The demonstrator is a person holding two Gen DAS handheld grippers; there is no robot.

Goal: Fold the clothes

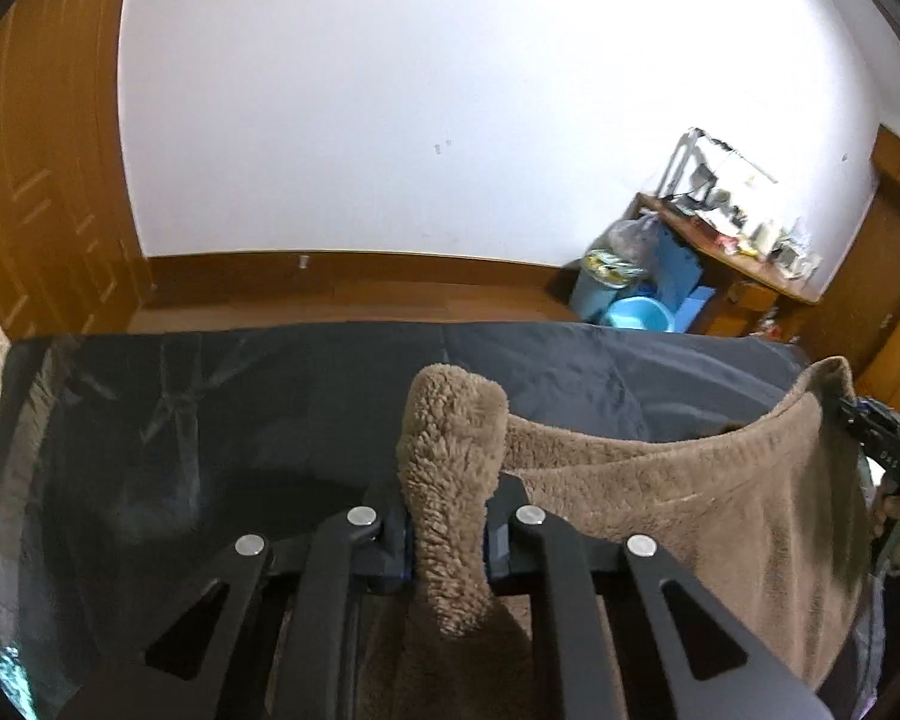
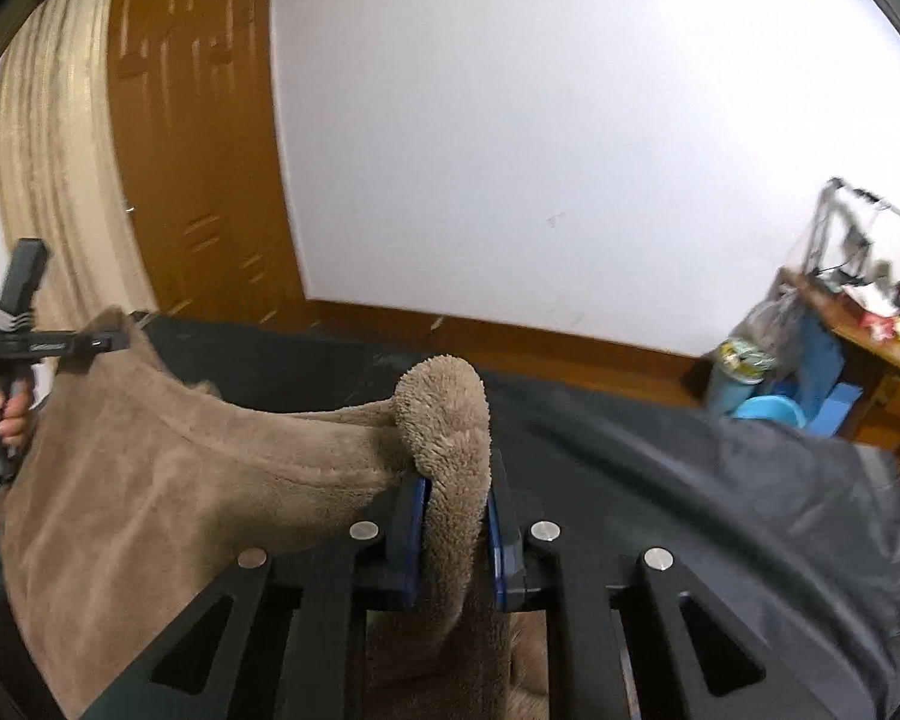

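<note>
Both claws, left (image 1: pixel 447 531) and right (image 2: pixel 453 531), clamp fleece (image 1: pixel 690 504) corners, held aloft (mid-fold); next needs level lowering onto bench (image 1: pixel 210 408).

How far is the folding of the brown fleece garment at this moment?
Done: both tools grip it. The left tool and the right tool are each shut on a corner of the brown fleece garment. In hand: it hangs stretched between them above the dark cloth. Left: no fold is visible yet.
</note>
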